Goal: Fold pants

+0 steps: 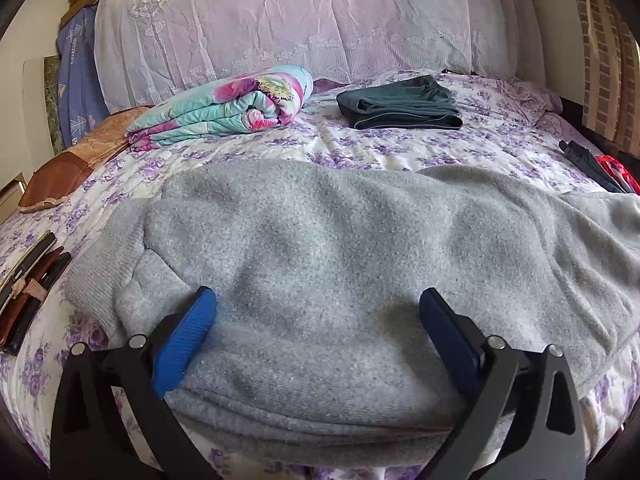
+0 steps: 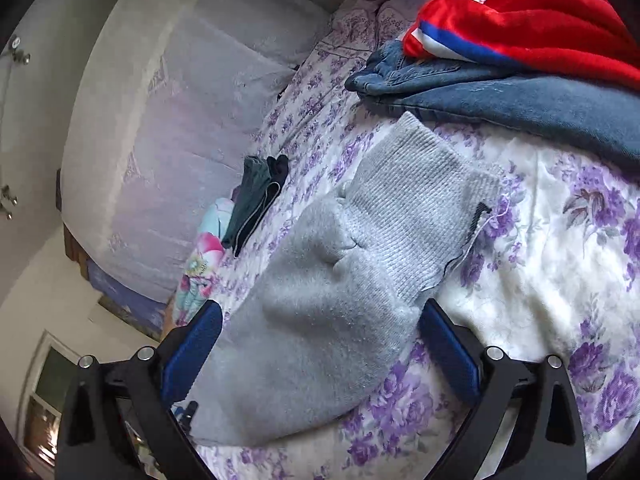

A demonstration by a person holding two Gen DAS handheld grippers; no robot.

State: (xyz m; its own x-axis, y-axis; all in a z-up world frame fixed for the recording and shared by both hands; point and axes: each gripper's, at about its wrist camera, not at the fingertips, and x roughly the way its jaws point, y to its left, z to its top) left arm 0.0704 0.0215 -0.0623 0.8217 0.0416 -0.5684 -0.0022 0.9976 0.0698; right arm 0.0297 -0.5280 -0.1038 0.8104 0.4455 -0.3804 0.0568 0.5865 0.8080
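Observation:
Grey fleece pants [image 1: 340,248] lie spread across a bed with a purple-flowered cover [image 1: 360,144]. My left gripper [image 1: 318,308] is open, its blue fingers [image 1: 188,332] straddling the near folded edge of the pants. In the right wrist view the ribbed cuff end of a grey pant leg [image 2: 416,204] lies on the cover. My right gripper [image 2: 320,320] is open, its fingers either side of the leg [image 2: 320,320] just below the cuff.
Folded dark green pants [image 1: 400,106] and a rolled floral quilt [image 1: 232,108] lie near the big pillow [image 1: 280,20]. Jeans [image 2: 520,96] and a red garment [image 2: 520,24] are piled beyond the cuff. Dark flat items [image 1: 28,284] lie at the bed's left edge.

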